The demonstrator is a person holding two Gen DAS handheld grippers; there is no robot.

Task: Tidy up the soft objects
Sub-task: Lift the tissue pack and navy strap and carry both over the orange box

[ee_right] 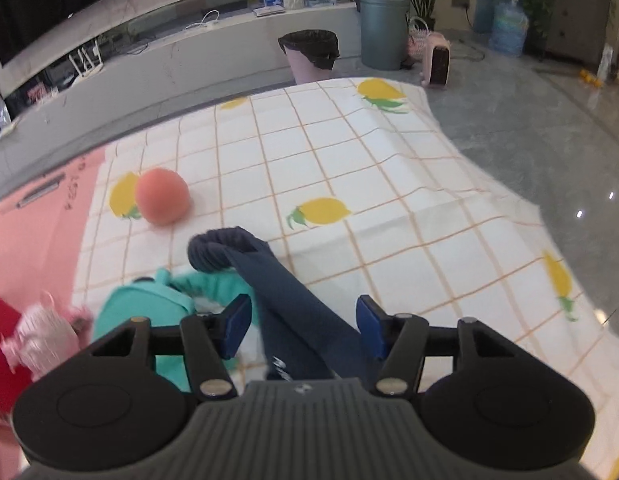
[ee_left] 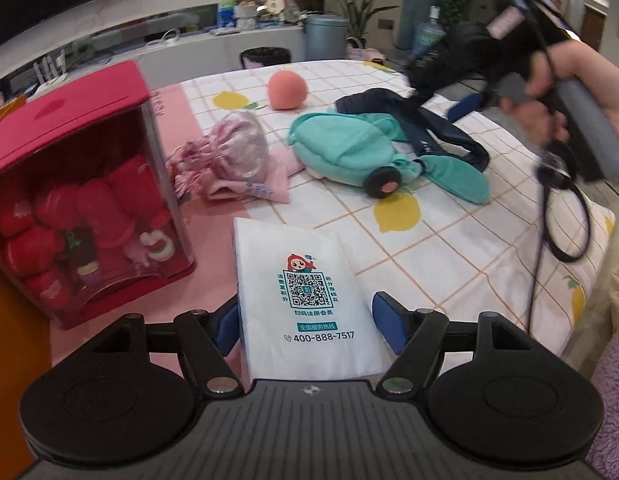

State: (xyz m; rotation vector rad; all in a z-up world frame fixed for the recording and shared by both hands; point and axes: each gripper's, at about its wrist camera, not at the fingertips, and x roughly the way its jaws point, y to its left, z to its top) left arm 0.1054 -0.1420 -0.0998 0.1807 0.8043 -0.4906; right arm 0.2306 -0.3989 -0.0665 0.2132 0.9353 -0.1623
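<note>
Red box [ee_left: 69,120] — plush toys [ee_left: 81,216] (seemingly) inside

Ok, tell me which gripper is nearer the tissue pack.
Left. The left gripper has its open jaws around the tissue pack; the right gripper is over the navy strap, further back.
</note>
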